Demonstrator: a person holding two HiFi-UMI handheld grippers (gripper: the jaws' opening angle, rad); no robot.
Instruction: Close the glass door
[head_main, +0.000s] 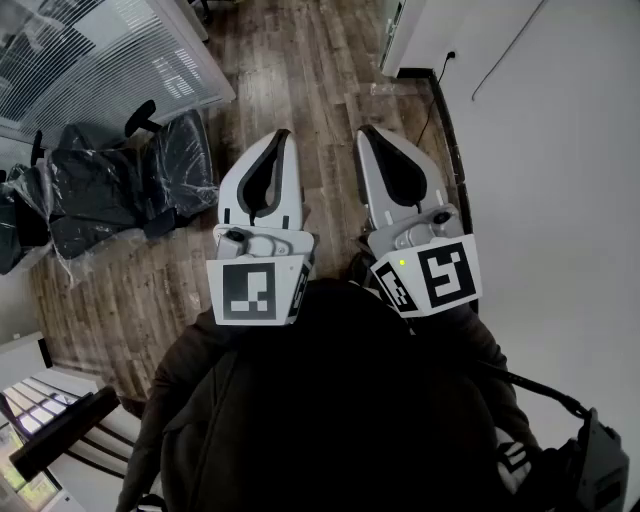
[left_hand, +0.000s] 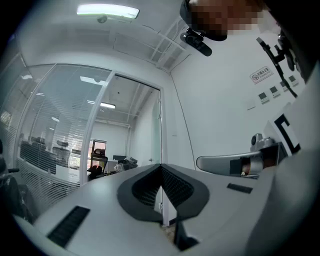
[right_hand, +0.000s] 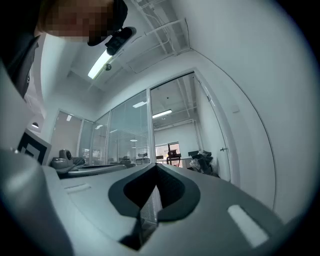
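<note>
From above, wrapped chairs (head_main: 110, 190), gripper views alone, glass door (left_hand: 149, 135)

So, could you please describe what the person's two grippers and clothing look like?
The left gripper and the right gripper both have white, tapering shells lined with dark grey ribbed pads. Each carries a cube with black-and-white square markers: the left cube and the right cube. The right one also shows a small green light. The person wears a dark jacket.

We've got wood-plank floor (head_main: 325, 75) underfoot; black office chairs (head_main: 115, 190) wrapped in clear plastic stand on it at left.
</note>
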